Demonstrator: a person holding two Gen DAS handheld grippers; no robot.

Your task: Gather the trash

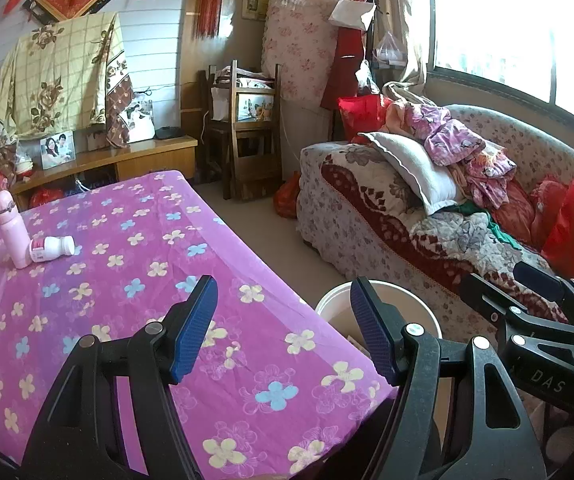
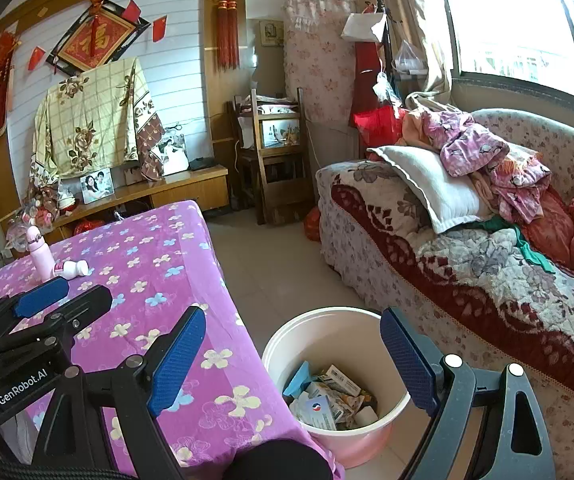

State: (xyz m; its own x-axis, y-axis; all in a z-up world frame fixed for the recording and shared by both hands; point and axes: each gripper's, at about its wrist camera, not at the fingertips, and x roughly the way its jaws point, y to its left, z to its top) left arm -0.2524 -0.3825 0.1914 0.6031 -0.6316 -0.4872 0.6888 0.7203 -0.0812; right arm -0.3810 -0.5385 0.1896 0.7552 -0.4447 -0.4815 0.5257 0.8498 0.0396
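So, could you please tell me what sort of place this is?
Most likely a lived-in home sitting room: a floral sofa piled with clothes and a pillow, a cloth-covered table, and framed family photos on a wooden cabinet.

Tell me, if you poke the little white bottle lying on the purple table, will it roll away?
Probably a little. The white bottle is round and lies on its side, so a nudge could roll it. The cloth on the table looks soft, which should slow it. The pink bottle stands right against it and may block that way.

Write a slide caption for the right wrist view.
Open right gripper over a bucket of trash beside the table.
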